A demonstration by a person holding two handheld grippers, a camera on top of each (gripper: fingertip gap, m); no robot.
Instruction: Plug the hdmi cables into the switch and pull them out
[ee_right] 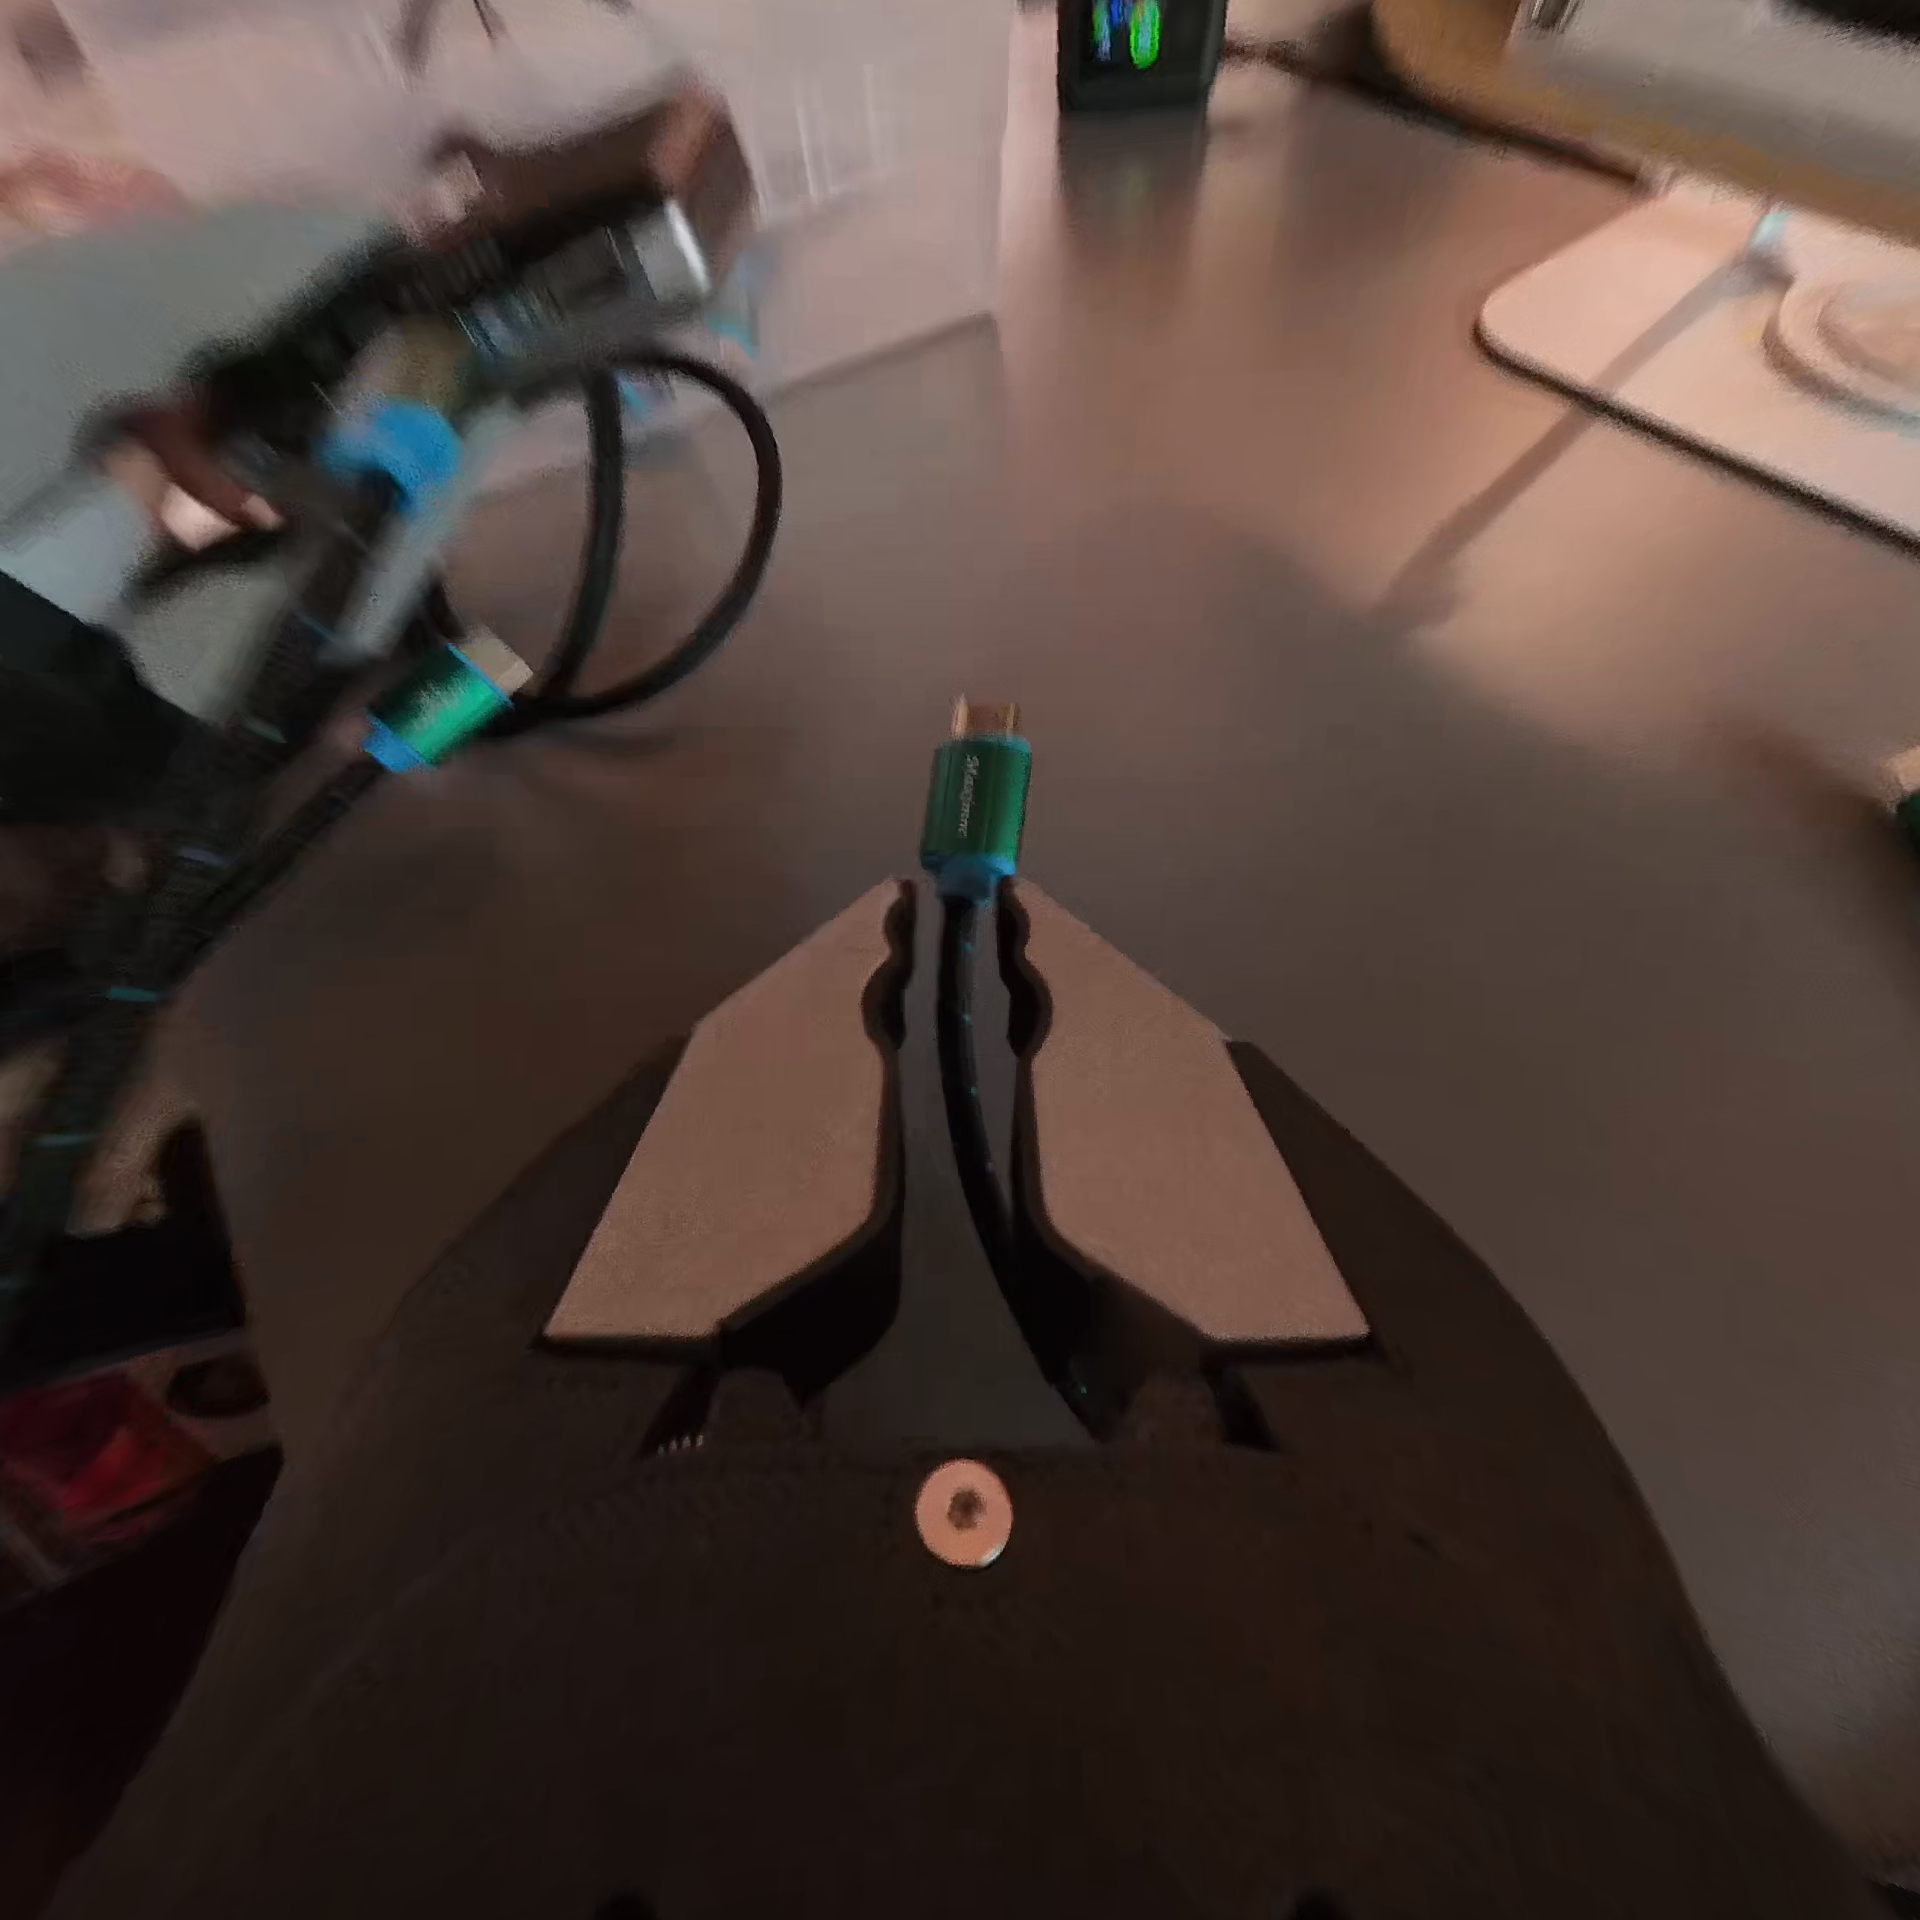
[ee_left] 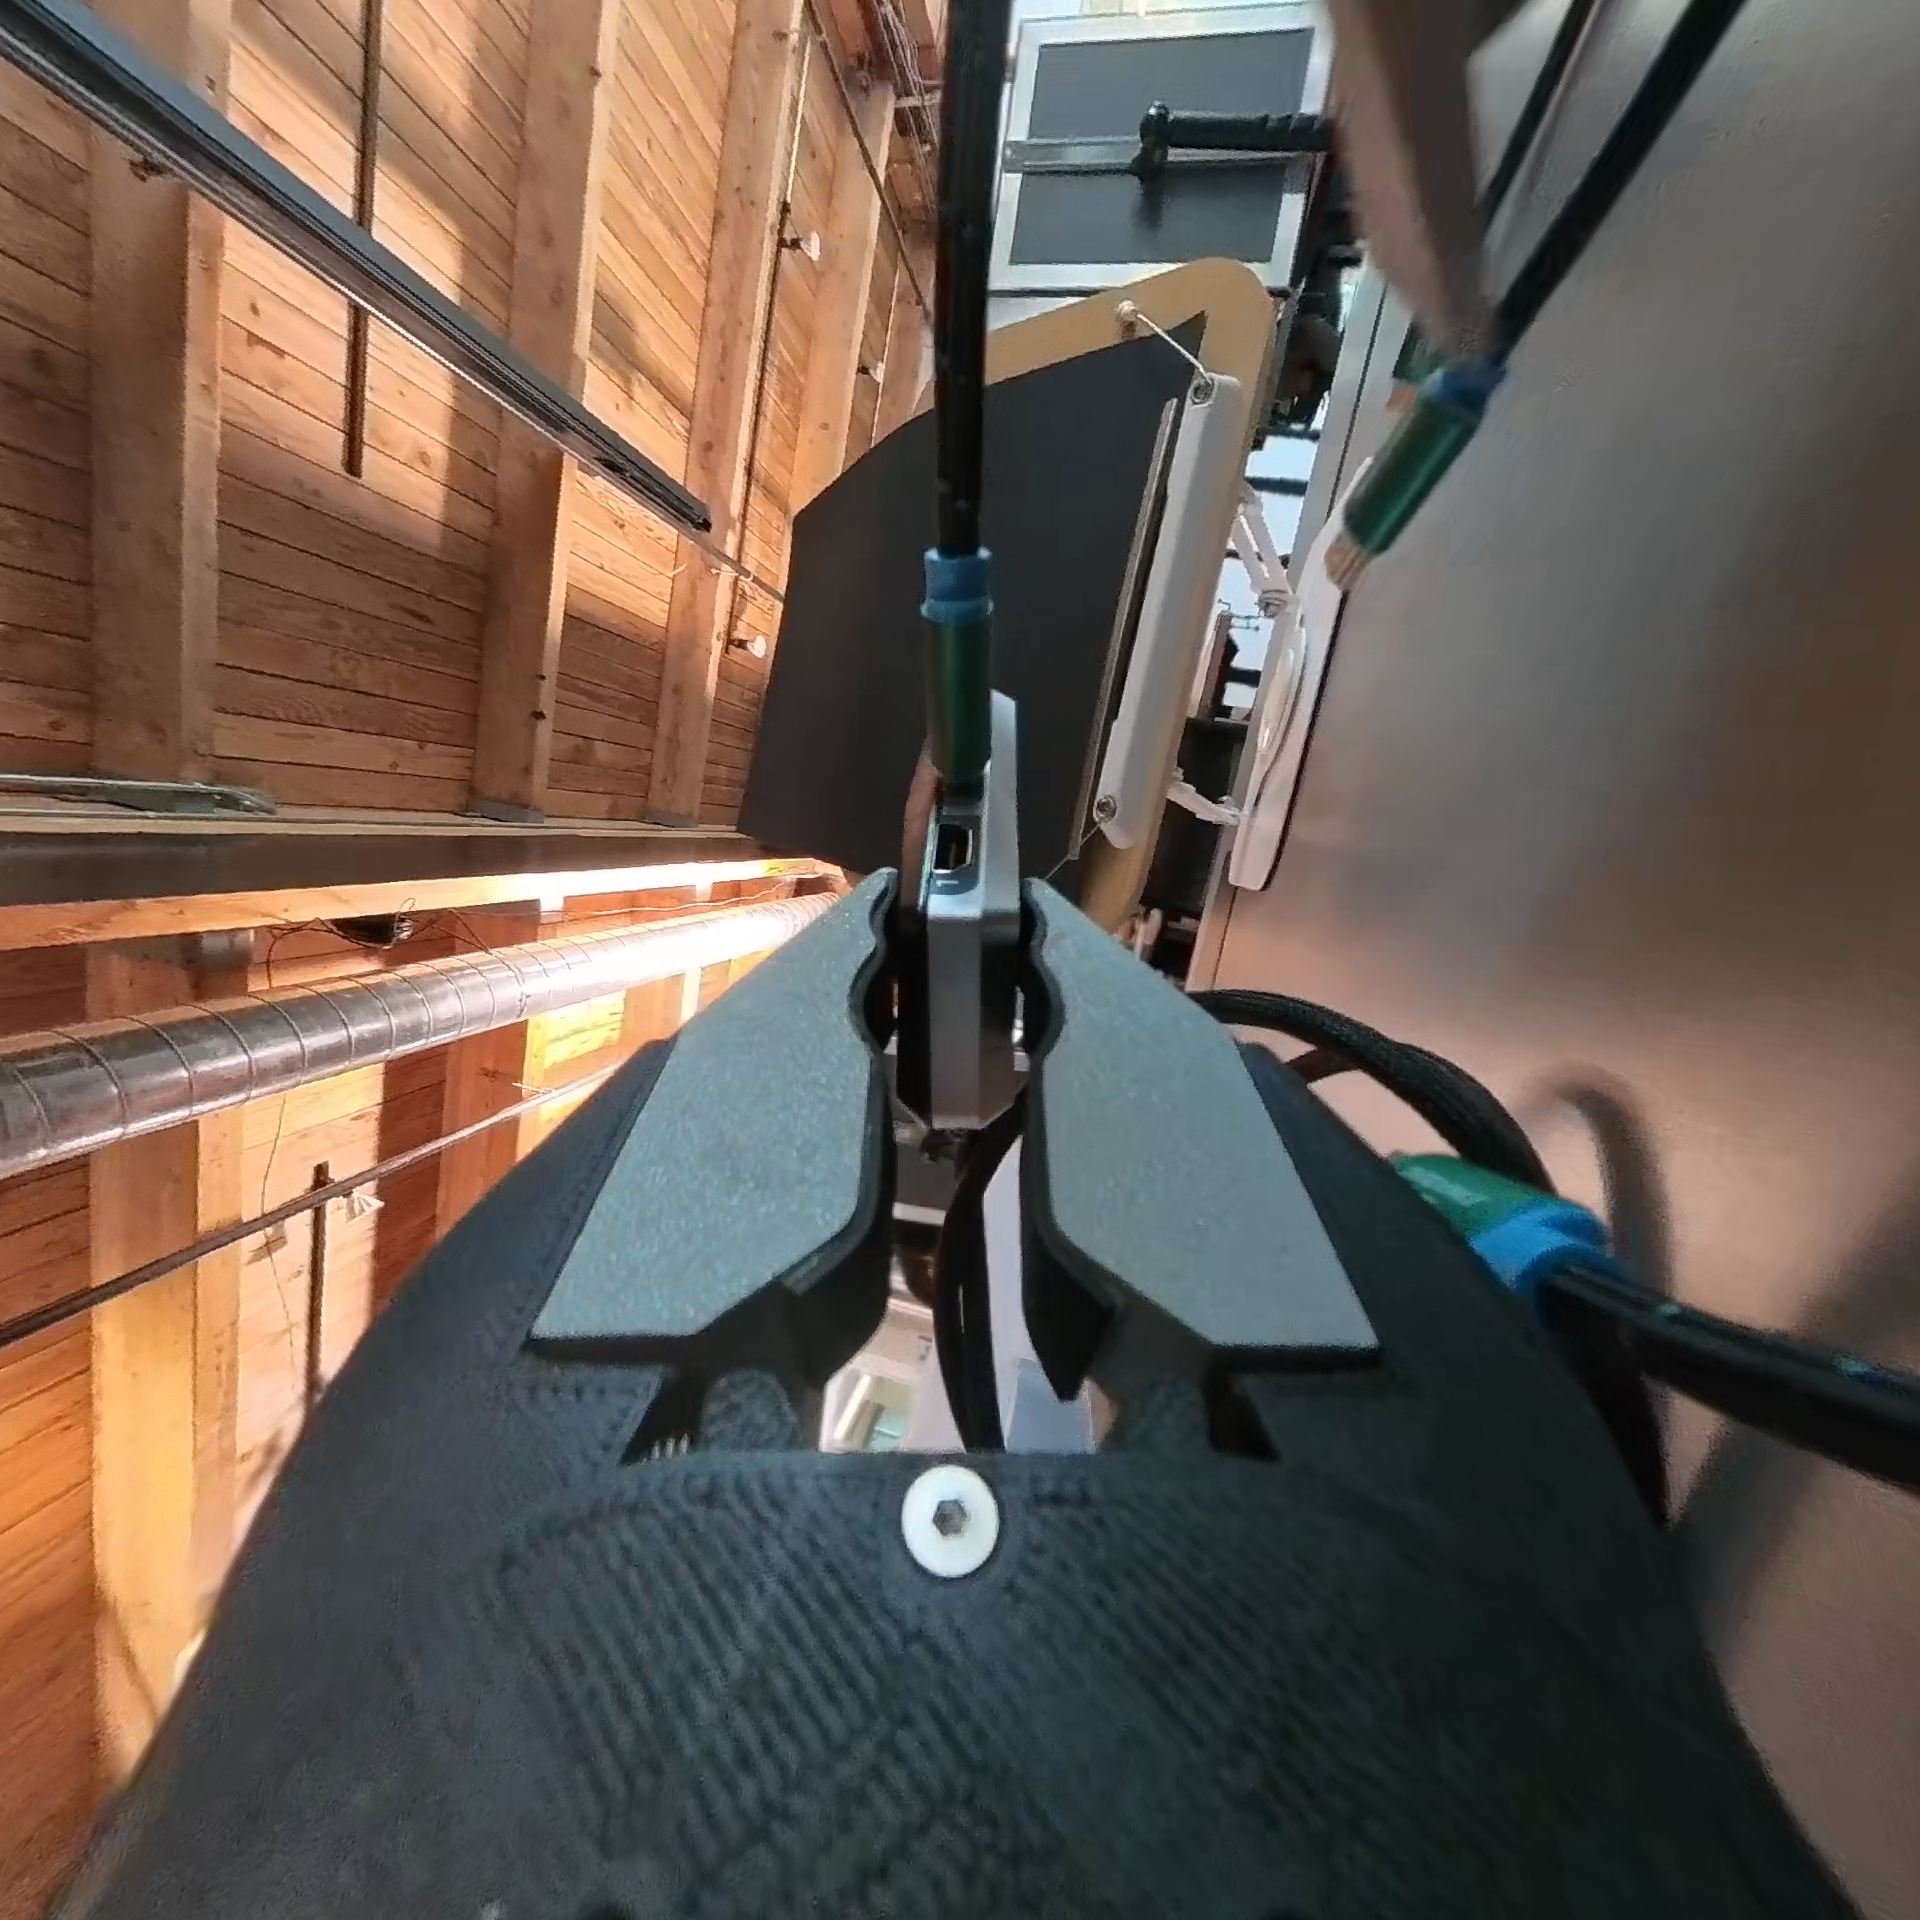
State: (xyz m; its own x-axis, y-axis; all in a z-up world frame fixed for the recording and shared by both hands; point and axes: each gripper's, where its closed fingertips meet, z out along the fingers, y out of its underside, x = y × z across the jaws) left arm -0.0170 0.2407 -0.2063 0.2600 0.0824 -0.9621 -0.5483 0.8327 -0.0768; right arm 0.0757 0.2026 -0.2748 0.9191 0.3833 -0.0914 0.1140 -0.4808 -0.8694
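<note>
In the left wrist view my left gripper (ee_left: pixel 961 904) is shut on the grey metal switch (ee_left: pixel 961 977) and holds it edge-on, lifted and tilted towards the ceiling. One green HDMI plug (ee_left: pixel 956 686) with a blue collar sits in the switch's far port. The port beside it (ee_left: pixel 948 847) is empty. My right gripper (ee_right: pixel 951 899) is shut on a black HDMI cable (ee_right: pixel 971 1091) just behind the blue collar. Its green plug (ee_right: pixel 977 800) sticks out past the fingertips, free above the table. This plug also shows in the left wrist view (ee_left: pixel 1403 468). The left gripper and switch are a blur in the right wrist view (ee_right: pixel 582 270).
The brown table (ee_right: pixel 1299 675) lies below. Another green plug (ee_right: pixel 447 696) hangs on looped black cables at the left. A further green plug (ee_left: pixel 1455 1195) lies beside my left gripper. A pale mat with a plate (ee_right: pixel 1662 343) is at the far right, and a small lit screen (ee_right: pixel 1138 52) at the back. There is about 12 cm between the tips of the two grippers.
</note>
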